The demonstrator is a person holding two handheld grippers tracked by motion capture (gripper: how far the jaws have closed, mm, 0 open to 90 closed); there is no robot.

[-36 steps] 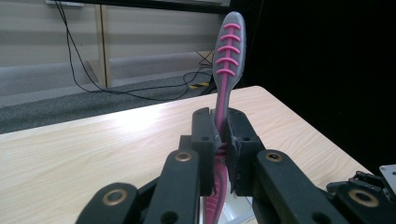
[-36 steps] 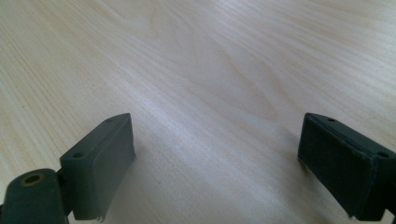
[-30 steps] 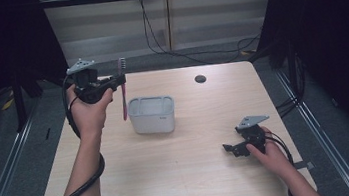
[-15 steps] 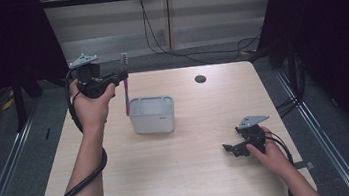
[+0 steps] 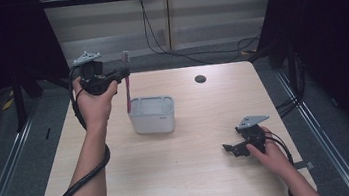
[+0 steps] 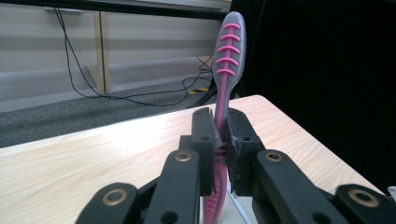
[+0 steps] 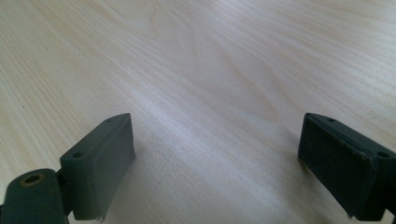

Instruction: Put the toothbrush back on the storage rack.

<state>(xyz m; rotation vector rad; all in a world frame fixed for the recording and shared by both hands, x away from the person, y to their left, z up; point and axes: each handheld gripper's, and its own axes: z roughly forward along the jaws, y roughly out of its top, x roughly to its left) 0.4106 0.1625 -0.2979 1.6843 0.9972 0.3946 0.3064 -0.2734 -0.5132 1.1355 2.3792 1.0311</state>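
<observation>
Now we are clamping the light, stiff, slippery pink toothbrush (image 5: 126,81) mid-handle in our left hand-held gripper (image 5: 120,75), upright above the grey box (image 5: 152,115), while our right hand-held gripper (image 5: 230,148) is resting wide on the tabletop (image 5: 208,184).

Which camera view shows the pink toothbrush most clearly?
The left gripper view: the toothbrush stands close up, upright, clamped between the left gripper jaws. The high view shows it small, above the white box. The right gripper view looks at the table.
</observation>
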